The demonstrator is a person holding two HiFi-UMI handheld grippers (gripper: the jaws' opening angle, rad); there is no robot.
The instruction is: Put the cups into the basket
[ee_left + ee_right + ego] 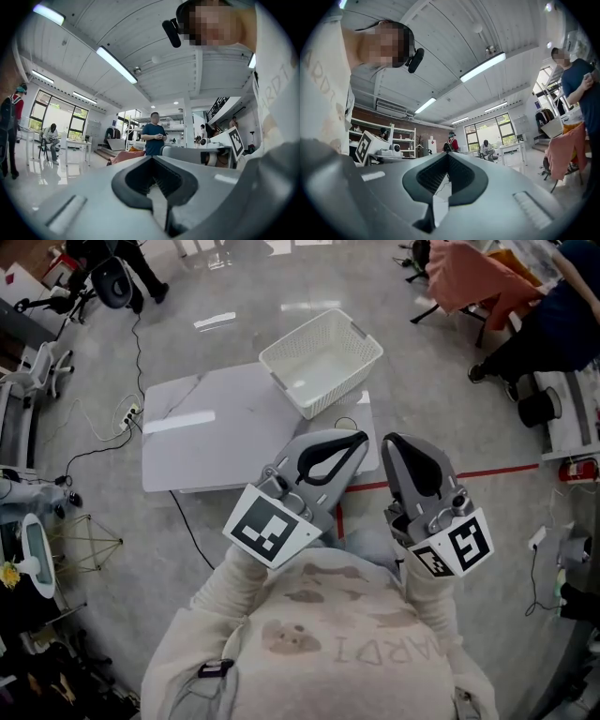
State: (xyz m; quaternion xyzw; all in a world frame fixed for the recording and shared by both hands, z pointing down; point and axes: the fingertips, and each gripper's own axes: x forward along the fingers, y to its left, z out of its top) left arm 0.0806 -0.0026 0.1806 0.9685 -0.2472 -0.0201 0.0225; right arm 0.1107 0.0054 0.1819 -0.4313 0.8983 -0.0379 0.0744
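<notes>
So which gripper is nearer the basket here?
The left gripper: in the head view its shut tips lie just below the white basket, while the right gripper sits further off to the side.

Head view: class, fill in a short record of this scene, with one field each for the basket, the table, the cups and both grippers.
basket: white, empty, at the table's far right corner
table: white, low, holds the basket
cups: none in view
left gripper: shut, empty, held above the floor
right gripper: shut, empty, beside the left

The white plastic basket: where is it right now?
Head view: the white plastic basket sits on the far right corner of the pale grey table.
</notes>
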